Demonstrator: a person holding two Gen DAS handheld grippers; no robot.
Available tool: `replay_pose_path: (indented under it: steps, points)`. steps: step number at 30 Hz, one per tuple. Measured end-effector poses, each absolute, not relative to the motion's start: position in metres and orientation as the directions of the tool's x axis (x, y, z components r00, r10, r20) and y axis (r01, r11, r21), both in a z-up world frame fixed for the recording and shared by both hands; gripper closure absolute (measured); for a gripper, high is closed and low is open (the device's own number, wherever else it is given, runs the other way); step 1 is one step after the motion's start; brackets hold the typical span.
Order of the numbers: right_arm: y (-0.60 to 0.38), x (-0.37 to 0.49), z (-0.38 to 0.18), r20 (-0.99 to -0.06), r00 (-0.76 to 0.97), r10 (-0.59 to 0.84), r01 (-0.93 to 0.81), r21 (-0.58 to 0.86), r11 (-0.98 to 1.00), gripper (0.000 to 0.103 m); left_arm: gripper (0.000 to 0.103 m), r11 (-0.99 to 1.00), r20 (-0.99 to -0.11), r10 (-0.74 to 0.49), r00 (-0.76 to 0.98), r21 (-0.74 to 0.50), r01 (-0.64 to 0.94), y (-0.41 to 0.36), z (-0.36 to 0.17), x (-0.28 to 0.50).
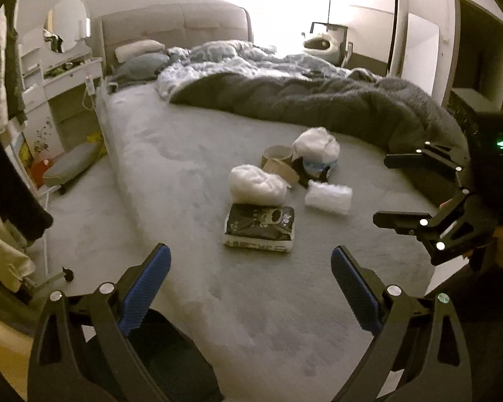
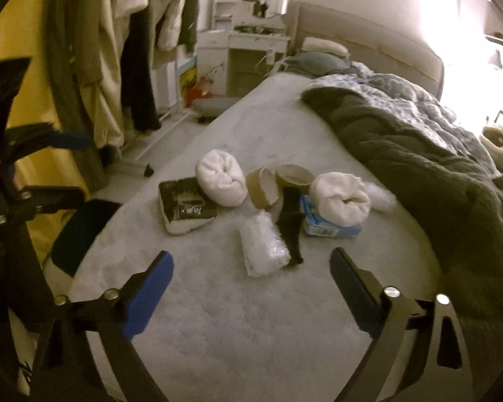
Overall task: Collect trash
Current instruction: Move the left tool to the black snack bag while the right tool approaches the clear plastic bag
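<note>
A pile of trash lies on the grey bed sheet (image 1: 184, 174). It holds a black-and-white packet (image 1: 260, 226) (image 2: 184, 209), two crumpled white plastic bags (image 1: 256, 186) (image 1: 315, 147), two brown tape rolls (image 1: 280, 164) (image 2: 261, 187), a bubble-wrap pouch (image 1: 328, 197) (image 2: 263, 248), a blue pack (image 2: 328, 227) and a black strip (image 2: 290, 231). My left gripper (image 1: 249, 268) is open and empty, short of the packet. My right gripper (image 2: 251, 268) is open and empty, just before the bubble-wrap pouch. The right gripper also shows at the right edge of the left wrist view (image 1: 402, 191).
A dark grey blanket (image 1: 335, 107) and blue patterned duvet (image 1: 238, 60) cover the far side of the bed. A white dressing table with mirror (image 1: 63, 63) and a low stool (image 1: 73, 164) stand left. Clothes hang on a rack (image 2: 124, 43). A black chair seat (image 2: 80, 234) is beside the bed.
</note>
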State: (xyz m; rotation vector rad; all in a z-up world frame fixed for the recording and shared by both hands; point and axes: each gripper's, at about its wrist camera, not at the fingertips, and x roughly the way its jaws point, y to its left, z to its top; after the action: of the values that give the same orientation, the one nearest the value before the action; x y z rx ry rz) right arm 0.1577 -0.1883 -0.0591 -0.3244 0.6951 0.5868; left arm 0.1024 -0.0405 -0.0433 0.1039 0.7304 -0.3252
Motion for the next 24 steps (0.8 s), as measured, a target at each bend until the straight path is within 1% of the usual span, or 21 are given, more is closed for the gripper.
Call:
replay_pose_path:
  steps: [4, 6, 7, 10, 12, 15, 18, 20, 24]
  points:
    - [-0.183, 0.172, -0.068, -0.699, 0.598, 0.392, -0.621, -0.095, 0.778, 0.015, 0.008, 0.933, -0.669, -0.275, 0.690, -0.014, 0.359, -0.040, -0.054, 0.118]
    - [-0.182, 0.181, -0.072, -0.707, 0.585, 0.396, -0.625, -0.083, 0.776, 0.021, 0.008, 0.931, -0.674, -0.272, 0.686, -0.003, 0.366, -0.041, -0.060, 0.126]
    - [-0.182, 0.184, -0.073, -0.710, 0.580, 0.398, -0.628, -0.080, 0.774, 0.022, 0.008, 0.929, -0.679, -0.271, 0.683, 0.002, 0.371, -0.042, -0.062, 0.130]
    - [-0.180, 0.193, -0.079, -0.723, 0.556, 0.410, -0.647, -0.067, 0.759, 0.030, 0.008, 0.925, -0.692, -0.273, 0.668, 0.001, 0.379, -0.043, -0.070, 0.140]
    - [-0.178, 0.199, -0.083, -0.733, 0.536, 0.419, -0.659, -0.053, 0.750, 0.039, 0.008, 0.923, -0.705, -0.273, 0.654, -0.001, 0.384, -0.046, -0.076, 0.146]
    - [-0.176, 0.205, -0.086, -0.740, 0.527, 0.417, -0.669, -0.059, 0.741, 0.043, 0.008, 0.917, -0.716, -0.271, 0.643, 0.012, 0.400, -0.052, -0.083, 0.153]
    - [-0.172, 0.209, -0.088, -0.744, 0.525, 0.412, -0.675, -0.069, 0.735, 0.044, 0.008, 0.914, -0.720, -0.276, 0.637, 0.009, 0.405, -0.054, -0.086, 0.157]
    - [-0.170, 0.214, -0.090, -0.752, 0.517, 0.409, -0.680, -0.071, 0.730, 0.050, 0.008, 0.915, -0.724, -0.275, 0.633, 0.006, 0.404, -0.055, -0.089, 0.162]
    - [-0.165, 0.220, -0.097, -0.769, 0.506, 0.392, -0.688, -0.086, 0.721, 0.056, 0.008, 0.920, -0.732, -0.270, 0.626, -0.002, 0.393, -0.055, -0.094, 0.169]
